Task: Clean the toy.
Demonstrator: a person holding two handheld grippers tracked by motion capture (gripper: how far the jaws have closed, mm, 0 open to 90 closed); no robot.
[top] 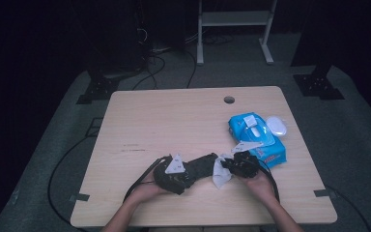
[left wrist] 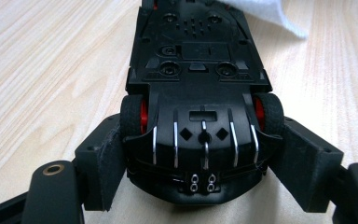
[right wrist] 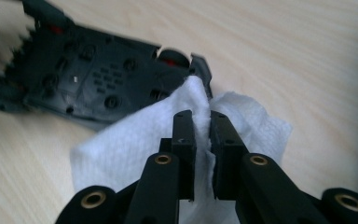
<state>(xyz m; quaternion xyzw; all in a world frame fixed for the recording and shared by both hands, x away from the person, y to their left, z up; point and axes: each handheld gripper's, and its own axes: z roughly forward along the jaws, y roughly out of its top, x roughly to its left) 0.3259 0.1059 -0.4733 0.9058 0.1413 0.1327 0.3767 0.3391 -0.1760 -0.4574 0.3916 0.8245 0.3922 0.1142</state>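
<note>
The high view looked forward and down on the whole tabletop [top: 174,116] from afar. Both gripper views sat close, sharing the toy car's [left wrist: 198,93] underside; the right one was somewhat blurred.

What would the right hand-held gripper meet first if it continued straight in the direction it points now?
Probably the toy car: the right hand-held gripper, shut on the wipe, points at its underside, seemingly very near, though depth is unclear.

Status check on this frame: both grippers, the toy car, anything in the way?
Left gripper clamps toy car, underside up. Right gripper pinches white wipe against it. Wipes pack off right, clear.
</note>
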